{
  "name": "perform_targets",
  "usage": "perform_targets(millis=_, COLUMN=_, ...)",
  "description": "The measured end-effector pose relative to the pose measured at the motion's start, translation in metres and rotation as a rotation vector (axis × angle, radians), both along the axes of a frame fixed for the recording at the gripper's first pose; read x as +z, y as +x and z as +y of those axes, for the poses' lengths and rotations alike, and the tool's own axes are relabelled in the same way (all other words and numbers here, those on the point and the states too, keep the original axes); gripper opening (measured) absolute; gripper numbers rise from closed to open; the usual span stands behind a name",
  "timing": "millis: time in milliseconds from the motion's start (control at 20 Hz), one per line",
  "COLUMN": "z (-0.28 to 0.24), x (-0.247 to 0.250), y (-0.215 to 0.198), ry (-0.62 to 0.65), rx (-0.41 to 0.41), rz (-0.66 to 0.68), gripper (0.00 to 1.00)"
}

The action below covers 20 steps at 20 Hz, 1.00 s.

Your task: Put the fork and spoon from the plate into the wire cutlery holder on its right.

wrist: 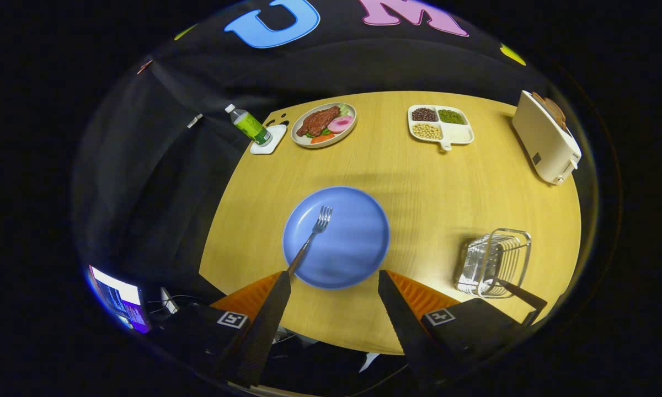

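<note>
hand-held gripper (334, 281) gapes above fork (311, 237) on plate (358, 259).

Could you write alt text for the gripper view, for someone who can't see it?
The open gripper hovers over a blue plate holding a fork, on a wooden table. A wire cutlery holder with a dark handle sticking out stands to the plate's right; beyond lie a food plate, divided tray, bottle and toaster.
</note>
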<state>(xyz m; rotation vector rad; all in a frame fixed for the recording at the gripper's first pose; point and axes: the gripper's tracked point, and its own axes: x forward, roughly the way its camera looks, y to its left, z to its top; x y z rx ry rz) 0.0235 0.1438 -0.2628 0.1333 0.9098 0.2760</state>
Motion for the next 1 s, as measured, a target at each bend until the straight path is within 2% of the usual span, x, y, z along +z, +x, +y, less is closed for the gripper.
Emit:
perform_targets(millis=200, z=0.038, x=-0.047, y=0.012, ry=-0.022, rx=0.055, rz=0.094, gripper=0.99)
perform_targets(millis=300, z=0.051, x=-0.070, y=0.023, ry=-0.037, rx=0.057, rz=0.138, gripper=0.99)
perform_targets(millis=550, z=0.071, x=-0.105, y=0.041, ry=-0.029, rx=0.018, rz=0.205, gripper=0.99)
perform_targets(millis=750, z=0.063, x=-0.122, y=0.052, ry=-0.054, rx=-0.054, rz=0.229, gripper=0.99)
perform_targets(millis=850, z=0.064, x=-0.125, y=0.052, ry=-0.060, rx=-0.053, rz=0.235, gripper=0.98)
perform_targets(millis=1000, z=0.069, x=-0.131, y=0.050, ry=-0.064, rx=-0.042, rz=0.233, gripper=0.88)
